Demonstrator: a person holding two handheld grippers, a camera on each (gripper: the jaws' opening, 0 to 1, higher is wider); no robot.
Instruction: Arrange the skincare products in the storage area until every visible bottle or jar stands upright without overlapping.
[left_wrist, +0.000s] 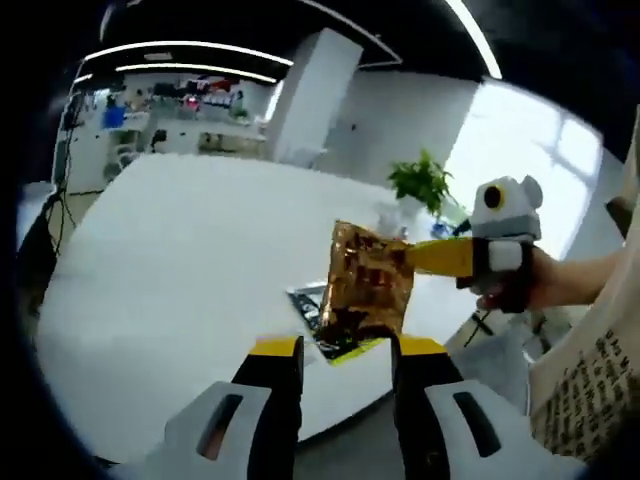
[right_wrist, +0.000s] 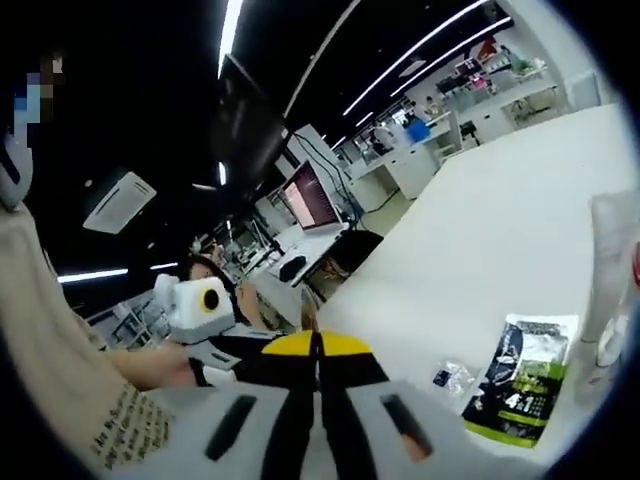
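In the left gripper view a crinkled gold-brown foil packet (left_wrist: 368, 285) hangs in the air over the white table's (left_wrist: 180, 270) near edge. My right gripper (left_wrist: 415, 258) comes in from the right and is shut on the packet's right edge. My left gripper (left_wrist: 345, 350) is open just below the packet, with nothing between its jaws. Under the packet a dark packet with green print (left_wrist: 318, 318) lies flat on the table. In the right gripper view my right gripper (right_wrist: 318, 345) has its yellow jaws pressed together, and the black-and-green packet (right_wrist: 520, 385) lies to the lower right.
A small clear sachet (right_wrist: 450, 377) lies beside the green packet. A pale translucent container (right_wrist: 612, 270) stands at the right edge. A potted plant (left_wrist: 422, 182) stands beyond the table. The left gripper (right_wrist: 200, 300) and the person's hand show at left. Desks and monitors fill the background.
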